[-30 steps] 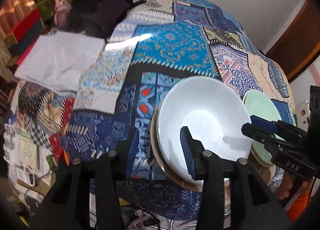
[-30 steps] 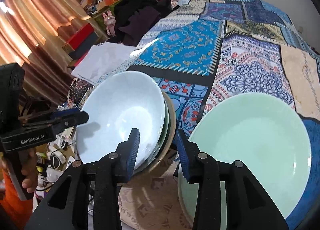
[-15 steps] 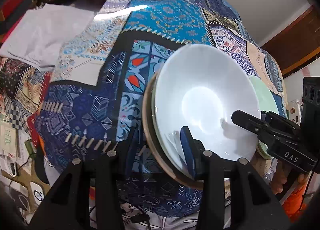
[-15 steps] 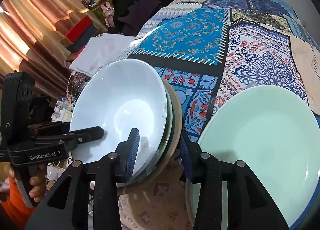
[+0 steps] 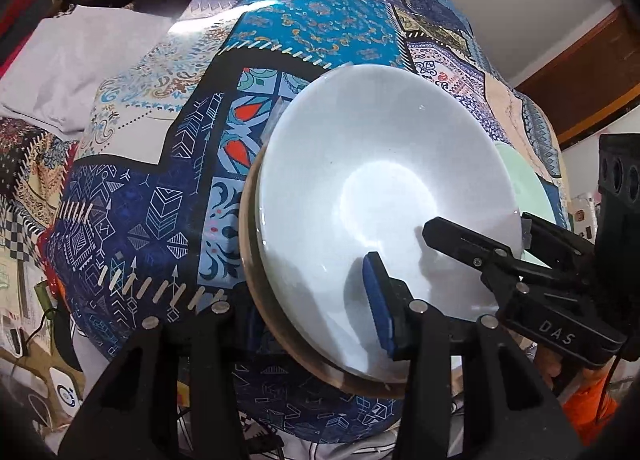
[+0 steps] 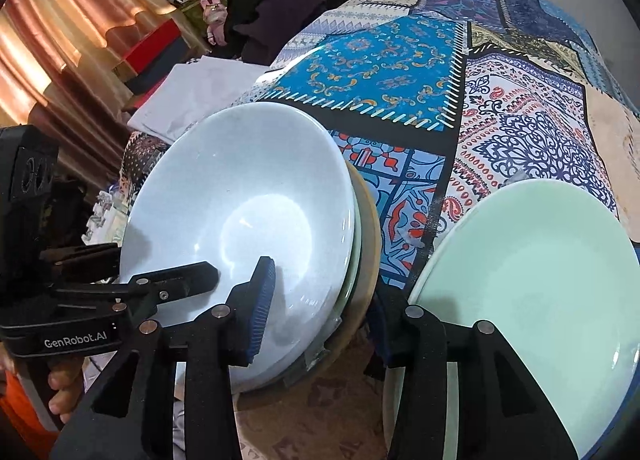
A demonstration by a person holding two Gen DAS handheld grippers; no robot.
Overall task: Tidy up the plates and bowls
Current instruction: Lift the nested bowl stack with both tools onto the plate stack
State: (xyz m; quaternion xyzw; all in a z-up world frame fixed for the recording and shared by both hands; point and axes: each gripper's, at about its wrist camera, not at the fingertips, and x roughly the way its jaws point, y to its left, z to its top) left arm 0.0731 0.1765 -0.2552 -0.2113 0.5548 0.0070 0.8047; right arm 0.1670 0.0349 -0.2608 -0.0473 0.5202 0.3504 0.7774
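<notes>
A white bowl [image 5: 384, 187] sits on top of a stack with a greenish dish and a tan plate [image 5: 250, 244] under it, near the front edge of the patterned cloth; it also shows in the right wrist view [image 6: 240, 219]. My left gripper [image 5: 316, 308] is open and straddles the stack's left rim, one finger inside the bowl, the other outside. My right gripper [image 6: 320, 300] is open and straddles the stack's right rim in the same way. A pale green plate [image 6: 528, 292] lies to the right.
The patchwork cloth [image 6: 384, 59] covers the surface. White folded fabric [image 5: 72, 63] and dark clothes [image 6: 276, 3] lie at the far left. A curtain [image 6: 52, 39] hangs at the left. The surface edge runs just below the stack.
Both grippers have moved forward onto the stack's rims: each now has one finger inside the white bowl and one outside the stack. The stack fills more of both views.
</notes>
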